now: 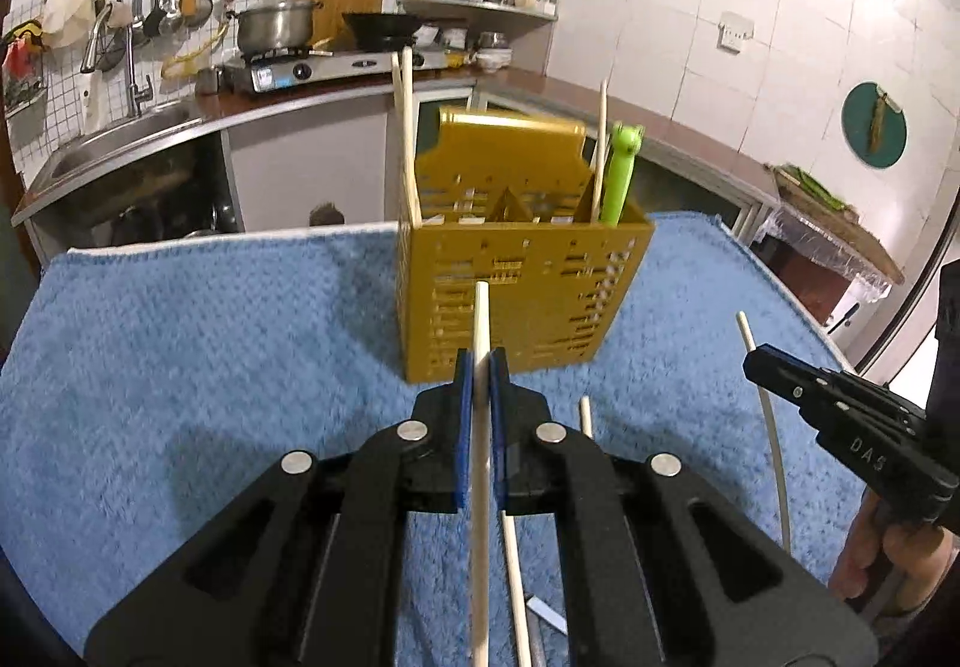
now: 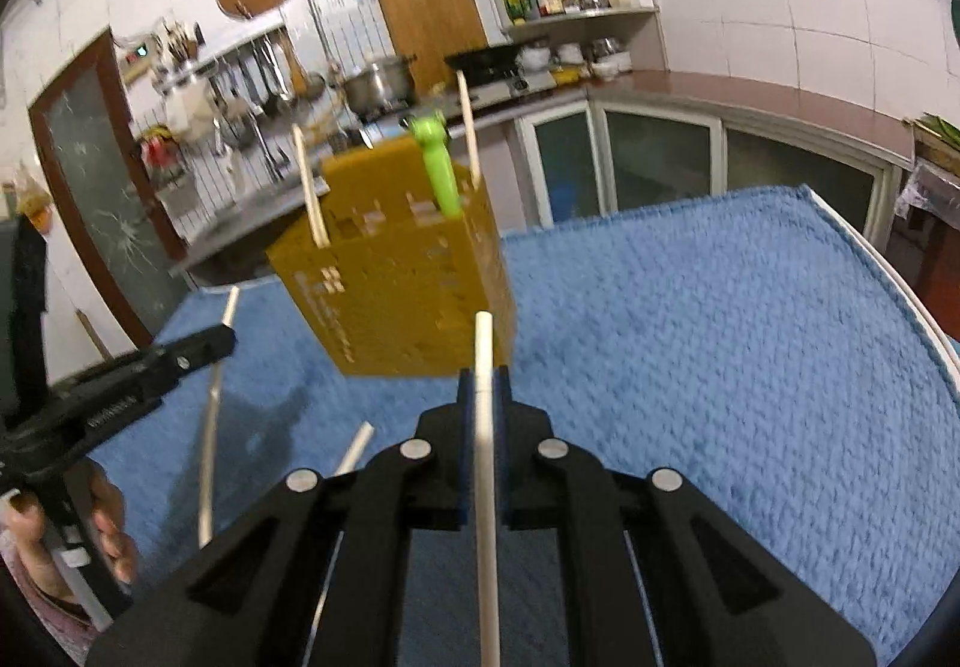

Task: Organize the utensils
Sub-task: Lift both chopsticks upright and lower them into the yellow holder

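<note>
The left tongs (image 1: pixel 482 367) pinch a pale chopstick (image 1: pixel 481 319) running lengthwise between the pads, tip toward the gold slotted holder (image 1: pixel 522 295) straight ahead on the blue towel (image 1: pixel 210 343). The right tongs (image 2: pixel 483 382) pinch a second chopstick (image 2: pixel 483 349) the same way, with the holder ahead and slightly left; both look about equally near.

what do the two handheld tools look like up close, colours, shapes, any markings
Both the left tool and right tool are matte black, with angular linkage arms pinned by round silver rivets, triangular cut-outs in the side plates, and blue pads lining the fingers. Seen side-on, the right one carries pale lettering on its body.
</note>
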{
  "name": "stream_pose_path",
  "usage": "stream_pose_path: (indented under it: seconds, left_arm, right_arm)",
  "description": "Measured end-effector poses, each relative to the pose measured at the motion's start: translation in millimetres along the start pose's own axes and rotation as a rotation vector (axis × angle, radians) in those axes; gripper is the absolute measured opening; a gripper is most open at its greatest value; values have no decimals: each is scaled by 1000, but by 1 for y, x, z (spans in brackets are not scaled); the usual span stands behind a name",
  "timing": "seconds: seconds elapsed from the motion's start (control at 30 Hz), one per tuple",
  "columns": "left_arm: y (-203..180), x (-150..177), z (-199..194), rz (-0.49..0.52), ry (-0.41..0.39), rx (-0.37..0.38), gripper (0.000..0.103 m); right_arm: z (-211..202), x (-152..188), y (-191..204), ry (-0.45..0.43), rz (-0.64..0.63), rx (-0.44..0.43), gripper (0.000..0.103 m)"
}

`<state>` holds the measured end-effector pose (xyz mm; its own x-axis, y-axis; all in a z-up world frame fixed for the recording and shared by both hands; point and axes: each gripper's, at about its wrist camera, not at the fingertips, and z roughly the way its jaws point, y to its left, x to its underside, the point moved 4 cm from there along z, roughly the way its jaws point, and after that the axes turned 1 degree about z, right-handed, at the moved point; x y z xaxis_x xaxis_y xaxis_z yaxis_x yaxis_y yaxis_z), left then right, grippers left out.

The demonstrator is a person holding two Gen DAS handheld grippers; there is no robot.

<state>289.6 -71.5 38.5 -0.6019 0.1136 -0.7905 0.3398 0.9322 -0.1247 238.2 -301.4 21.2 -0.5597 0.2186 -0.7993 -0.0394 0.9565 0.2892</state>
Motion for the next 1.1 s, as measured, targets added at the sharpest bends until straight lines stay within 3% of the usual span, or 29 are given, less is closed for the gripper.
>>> stream_pose_path:
  seconds: [0.33,0.6,0.8,1.1]
  left_arm:
    - [6,-37,-17,-11,-93,25,4]
    - [10,-106,-51,-10,-236,22,4]
    - [3,-158,-63,0,-370,7,4]
    - [6,-189,-45,-15,-530,-25,4]
  right_arm:
    - [-8,-45,17,-132,-55,-52,6]
    - [-28,-115,42,-335,-90,-88,6]
    - [-26,-166,54,-538,-74,-84,6]
    - [-10,-184,54,-761,-22,-51,6]
